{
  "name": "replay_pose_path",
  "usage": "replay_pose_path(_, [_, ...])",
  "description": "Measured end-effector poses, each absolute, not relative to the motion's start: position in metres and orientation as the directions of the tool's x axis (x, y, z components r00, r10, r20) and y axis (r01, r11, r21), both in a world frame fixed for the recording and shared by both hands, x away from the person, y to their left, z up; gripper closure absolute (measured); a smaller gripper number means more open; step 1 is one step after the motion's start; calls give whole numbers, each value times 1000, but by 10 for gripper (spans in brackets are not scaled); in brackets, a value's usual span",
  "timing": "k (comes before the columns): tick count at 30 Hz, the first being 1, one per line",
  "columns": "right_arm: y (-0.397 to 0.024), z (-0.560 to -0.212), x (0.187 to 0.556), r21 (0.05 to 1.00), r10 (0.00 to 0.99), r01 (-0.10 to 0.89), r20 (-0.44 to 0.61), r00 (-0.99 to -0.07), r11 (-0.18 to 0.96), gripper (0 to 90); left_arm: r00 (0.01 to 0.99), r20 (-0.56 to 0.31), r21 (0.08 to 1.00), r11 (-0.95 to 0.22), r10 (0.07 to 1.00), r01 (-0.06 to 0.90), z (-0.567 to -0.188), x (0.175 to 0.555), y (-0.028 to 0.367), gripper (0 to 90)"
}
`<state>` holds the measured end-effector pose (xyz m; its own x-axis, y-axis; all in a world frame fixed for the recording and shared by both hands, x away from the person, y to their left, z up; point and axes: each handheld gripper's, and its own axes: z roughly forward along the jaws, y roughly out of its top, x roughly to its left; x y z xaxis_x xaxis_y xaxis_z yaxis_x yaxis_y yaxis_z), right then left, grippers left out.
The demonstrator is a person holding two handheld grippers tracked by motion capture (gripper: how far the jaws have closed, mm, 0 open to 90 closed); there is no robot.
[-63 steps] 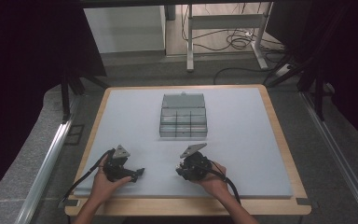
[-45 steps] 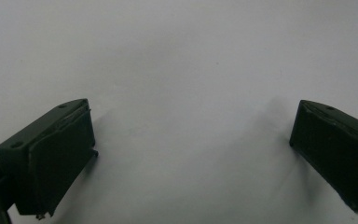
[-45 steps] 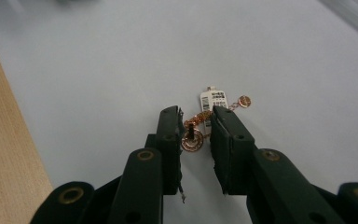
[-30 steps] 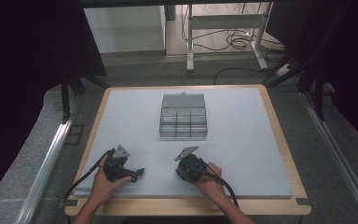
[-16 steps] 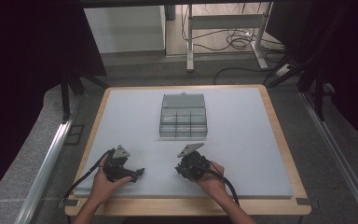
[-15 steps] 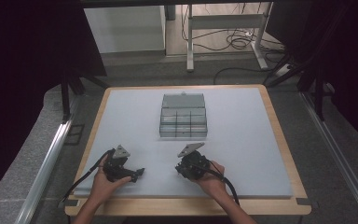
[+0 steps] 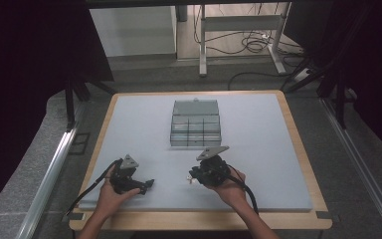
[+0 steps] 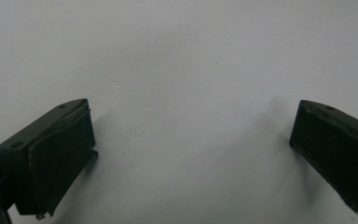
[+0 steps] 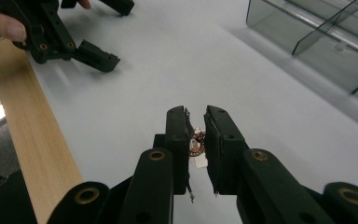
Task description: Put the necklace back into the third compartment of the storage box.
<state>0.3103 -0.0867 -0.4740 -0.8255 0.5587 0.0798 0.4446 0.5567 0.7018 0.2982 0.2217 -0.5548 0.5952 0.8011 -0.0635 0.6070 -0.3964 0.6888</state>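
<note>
Where right tongs (image 9: 196, 140) close, small part (image 9: 197, 145) sits clamped.

Small part mostly hidden between my right jaws

From my seat, the small part (image 9: 197, 145) in the right gripper (image 9: 196, 122) shows as a brown-and-white sliver; I cannot tell what it is. The clear compartment box (image 9: 317, 42) runs off the frame's right edge, and its contents stay too small to read from above.
</note>
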Motion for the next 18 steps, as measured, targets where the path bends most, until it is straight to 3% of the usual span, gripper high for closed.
replay_pose_path(18, [-104,-447,311,767,569,427,100,-816,479,782,599,-60,685,-404,799,607,-555,298,222,0])
